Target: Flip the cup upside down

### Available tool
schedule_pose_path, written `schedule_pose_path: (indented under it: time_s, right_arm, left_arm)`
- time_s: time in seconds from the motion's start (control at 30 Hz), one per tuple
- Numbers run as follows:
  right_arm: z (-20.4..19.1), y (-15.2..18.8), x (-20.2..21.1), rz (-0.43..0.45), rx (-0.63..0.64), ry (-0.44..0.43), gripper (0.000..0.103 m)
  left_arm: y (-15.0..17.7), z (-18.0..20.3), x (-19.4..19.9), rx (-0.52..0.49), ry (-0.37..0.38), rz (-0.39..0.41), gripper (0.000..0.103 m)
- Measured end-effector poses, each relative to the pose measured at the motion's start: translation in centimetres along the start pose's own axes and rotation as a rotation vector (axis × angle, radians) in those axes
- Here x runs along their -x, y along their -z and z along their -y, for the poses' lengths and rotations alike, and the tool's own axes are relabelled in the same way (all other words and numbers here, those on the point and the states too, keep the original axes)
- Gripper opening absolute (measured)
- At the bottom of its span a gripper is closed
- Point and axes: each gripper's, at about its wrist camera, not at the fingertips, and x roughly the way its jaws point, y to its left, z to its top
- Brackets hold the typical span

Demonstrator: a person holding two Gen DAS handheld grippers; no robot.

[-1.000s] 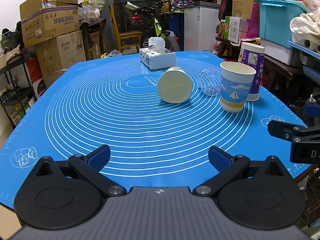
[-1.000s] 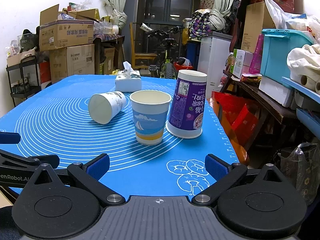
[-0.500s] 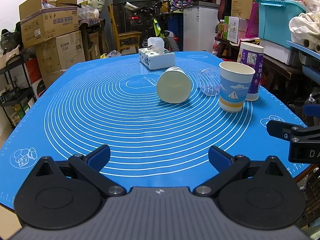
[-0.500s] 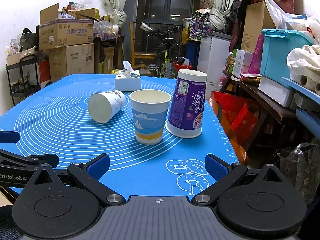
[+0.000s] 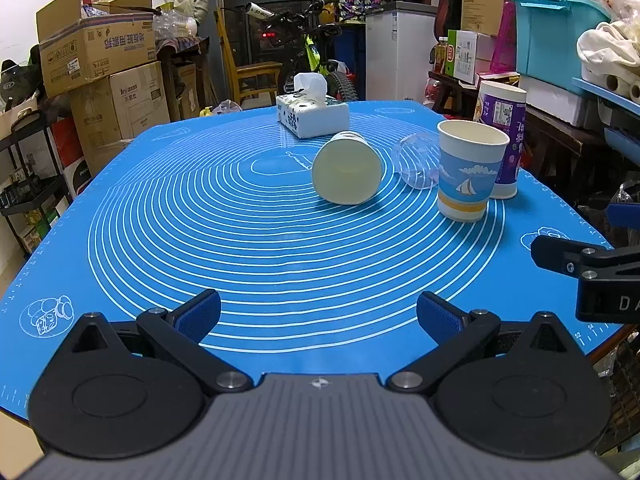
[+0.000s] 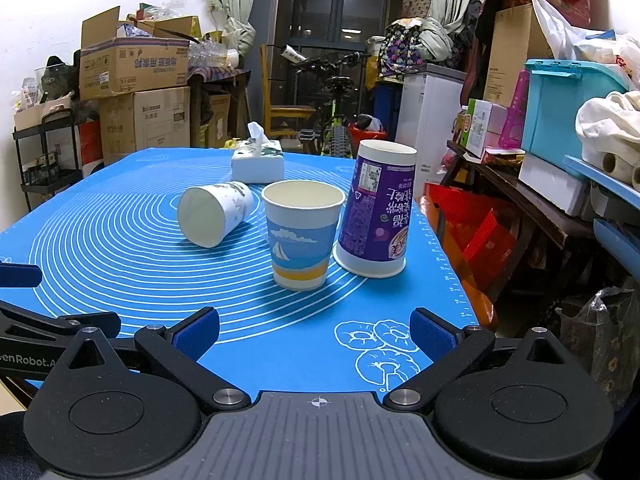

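Observation:
A paper cup with a sailboat print [image 5: 470, 172] [image 6: 302, 236] stands upright, mouth up, on the blue mat [image 5: 240, 240] [image 6: 120, 248]. A white cup [image 5: 347, 168] [image 6: 214, 214] lies on its side to its left, mouth toward me. A tall purple cup [image 5: 502, 140] [image 6: 376, 208] stands upside down to its right. A clear plastic cup [image 5: 416, 162] lies on its side behind the sailboat cup. My left gripper [image 5: 318, 316] is open and empty near the mat's front edge. My right gripper [image 6: 314, 332] is open and empty, short of the sailboat cup.
A tissue box [image 5: 312, 116] [image 6: 258, 162] sits at the far side of the mat. Cardboard boxes [image 5: 100, 80] stand at the left, shelves and a blue bin [image 6: 568, 108] at the right. The table edge [image 6: 452, 264] runs close to the purple cup.
Both views have shifted only slightly. The cups have not moved and both grippers stay open.

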Motion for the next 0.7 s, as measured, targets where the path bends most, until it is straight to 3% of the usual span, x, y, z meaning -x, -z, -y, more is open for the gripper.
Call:
schedule_pose_path:
  time_s: [0.7]
  right_arm:
    - [-0.04, 0.06, -0.22, -0.004, 0.007, -0.009, 0.101]
  left_arm:
    - [0.32, -0.05, -0.24, -0.005, -0.002, -0.007, 0.103]
